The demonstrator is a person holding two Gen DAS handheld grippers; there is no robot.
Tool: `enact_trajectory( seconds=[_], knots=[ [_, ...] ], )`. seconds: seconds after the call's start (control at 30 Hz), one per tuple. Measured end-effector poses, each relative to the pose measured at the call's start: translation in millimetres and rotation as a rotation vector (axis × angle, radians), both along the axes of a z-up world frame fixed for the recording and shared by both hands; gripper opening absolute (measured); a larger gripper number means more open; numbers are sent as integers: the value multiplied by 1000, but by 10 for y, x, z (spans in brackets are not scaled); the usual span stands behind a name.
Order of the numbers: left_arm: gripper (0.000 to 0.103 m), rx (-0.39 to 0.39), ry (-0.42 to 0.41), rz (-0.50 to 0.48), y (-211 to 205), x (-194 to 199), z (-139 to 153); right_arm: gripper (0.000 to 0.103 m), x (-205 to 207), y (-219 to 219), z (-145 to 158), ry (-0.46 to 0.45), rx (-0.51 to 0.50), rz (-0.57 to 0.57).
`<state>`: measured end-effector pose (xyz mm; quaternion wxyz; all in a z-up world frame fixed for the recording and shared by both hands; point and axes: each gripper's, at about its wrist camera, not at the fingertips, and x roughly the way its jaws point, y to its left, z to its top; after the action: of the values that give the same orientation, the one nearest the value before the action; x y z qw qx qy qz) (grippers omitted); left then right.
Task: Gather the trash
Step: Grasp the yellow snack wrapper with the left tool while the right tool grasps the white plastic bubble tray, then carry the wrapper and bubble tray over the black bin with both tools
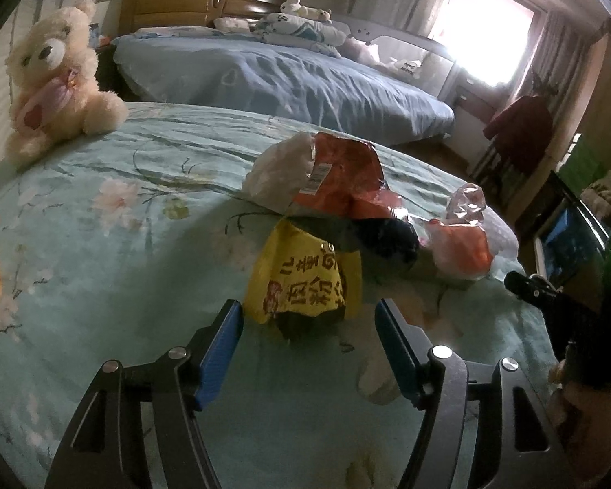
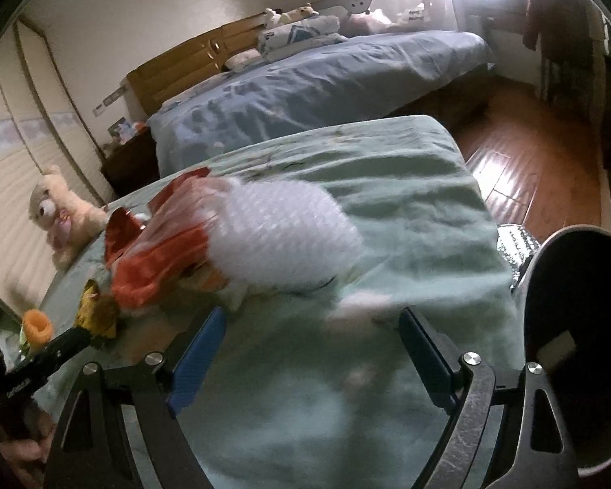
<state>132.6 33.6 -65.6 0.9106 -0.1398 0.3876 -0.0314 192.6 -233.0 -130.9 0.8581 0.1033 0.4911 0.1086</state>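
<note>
A pile of trash is seen on the green flowered bed cover (image 1: 102, 244). Nothing is picked up yet, so the job looks like it is only at the start.

In the left wrist view, the left gripper (image 1: 309, 318) is held open just in front of a yellow snack bag (image 1: 305, 281). The bag's near end sits between the blue pads, but it is not pinched. Behind it, a red wrapper (image 1: 346, 179), a white crumpled bag (image 1: 277, 171) and an orange and clear bag (image 1: 460, 244) are heaped close together.

In the right wrist view, the right gripper (image 2: 311, 326) is also held wide open, with nothing in it. A white bubble wrap bundle (image 2: 281, 236) is seen just ahead of it, touching the orange wrappers. The picture is blurry there, so small bits cannot be told.

A dark round bin (image 2: 582, 326) is seen at the right, beside the bed. A piece of paper may already lie inside.

All the wrappers are left to be grabbed and dropped in the bin. The teddy bear (image 1: 57, 77) is probably not trash.
</note>
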Motion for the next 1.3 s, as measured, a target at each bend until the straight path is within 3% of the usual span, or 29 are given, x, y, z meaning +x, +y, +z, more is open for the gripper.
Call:
enact_trajectory(
  seconds=[0.13,0.23,0.27,0.33,0.4,0.47,0.67,1.03,1.3],
  knots=[
    [65,3,9,-5,-12,92,-29,84,145,7,-48,0,8,22],
    [59,4,14,-15,-15,153,-55,73,217,5,-86,7,7,31],
    [56,2,18,-20,-17,167,-64,65,248,2,-104,12,10,33],
    [39,-9,33,-37,-22,213,-98,46,276,1,-126,22,15,38],
    [29,-18,42,-51,-24,236,-122,23,275,-6,-131,23,20,40],
    [24,-18,34,-55,-19,229,-115,11,261,-18,-116,15,20,37],
    [14,-4,2,-66,-33,131,-81,10,70,-112,-35,3,28,24],
    [13,-27,-41,-131,-178,-173,59,10,-392,-371,177,-22,54,-36],
    [13,-27,-71,-238,-494,-345,174,10,-630,-582,248,-23,71,-89]
  ],
)
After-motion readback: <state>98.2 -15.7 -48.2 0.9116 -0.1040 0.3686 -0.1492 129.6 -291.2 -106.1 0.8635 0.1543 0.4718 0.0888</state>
